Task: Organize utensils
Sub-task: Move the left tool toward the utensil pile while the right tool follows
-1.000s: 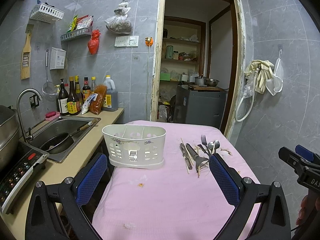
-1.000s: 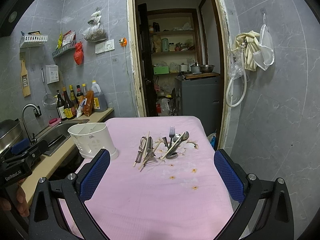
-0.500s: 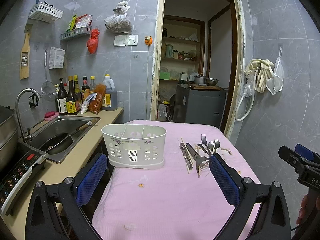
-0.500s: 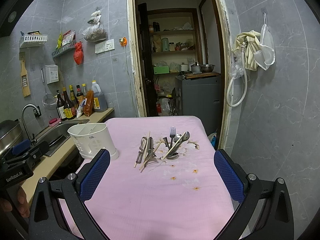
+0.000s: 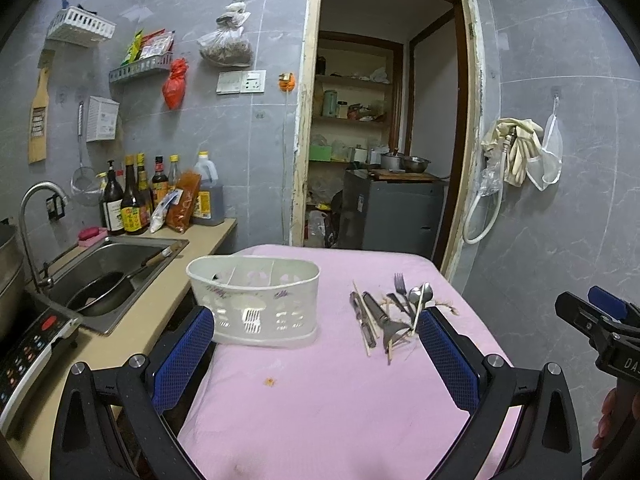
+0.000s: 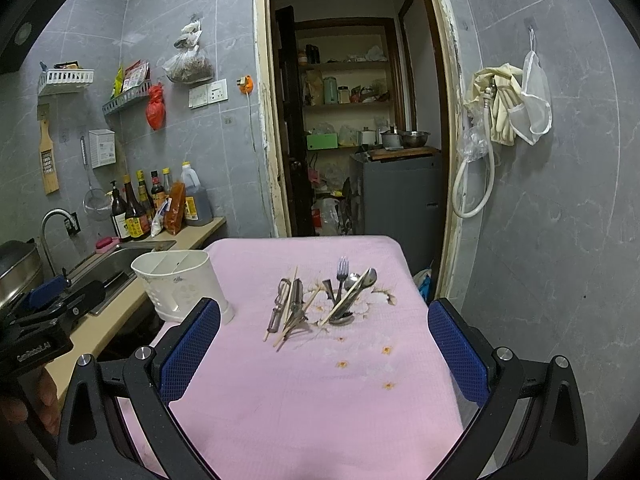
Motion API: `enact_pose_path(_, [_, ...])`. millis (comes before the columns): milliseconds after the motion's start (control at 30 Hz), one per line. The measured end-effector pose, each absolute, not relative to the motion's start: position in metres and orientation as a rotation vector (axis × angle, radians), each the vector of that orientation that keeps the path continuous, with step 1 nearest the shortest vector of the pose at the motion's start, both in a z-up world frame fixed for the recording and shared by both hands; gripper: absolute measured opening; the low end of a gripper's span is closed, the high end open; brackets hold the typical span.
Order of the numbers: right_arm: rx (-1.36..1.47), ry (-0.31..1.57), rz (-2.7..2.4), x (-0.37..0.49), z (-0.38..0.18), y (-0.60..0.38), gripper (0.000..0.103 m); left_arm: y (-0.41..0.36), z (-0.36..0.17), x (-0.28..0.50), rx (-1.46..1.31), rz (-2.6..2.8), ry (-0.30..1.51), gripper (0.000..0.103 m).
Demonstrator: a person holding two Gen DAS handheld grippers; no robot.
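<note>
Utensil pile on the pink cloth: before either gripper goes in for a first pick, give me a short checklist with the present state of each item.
1. Left gripper open and holding nothing: ok.
2. Right gripper open and holding nothing: ok.
3. White caddy upright on the pink cloth, compartments free of utensils: ok as far as its interior shows.
4. Utensil pile reachable with no object between it and the right gripper: ok.
5. Pieces separated for a clean single pick: not ok; the chopsticks lie across the spoons and the peelers overlap other sticks.
6. Fork free of the tangle: cannot tell; its handle runs in among the other pieces.
</note>
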State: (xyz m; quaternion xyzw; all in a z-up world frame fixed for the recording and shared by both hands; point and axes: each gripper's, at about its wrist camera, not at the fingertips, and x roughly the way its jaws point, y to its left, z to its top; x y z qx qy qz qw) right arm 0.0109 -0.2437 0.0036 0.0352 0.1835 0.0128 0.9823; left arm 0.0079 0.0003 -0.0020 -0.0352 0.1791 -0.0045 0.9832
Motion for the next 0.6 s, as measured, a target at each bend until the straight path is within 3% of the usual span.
enact_pose_path(600, [0.004,0.336,0.041,0.132,0.025,-0.284,0.102,-0.057,0.013,0.115,-0.034,-0.046,0.315,0.103])
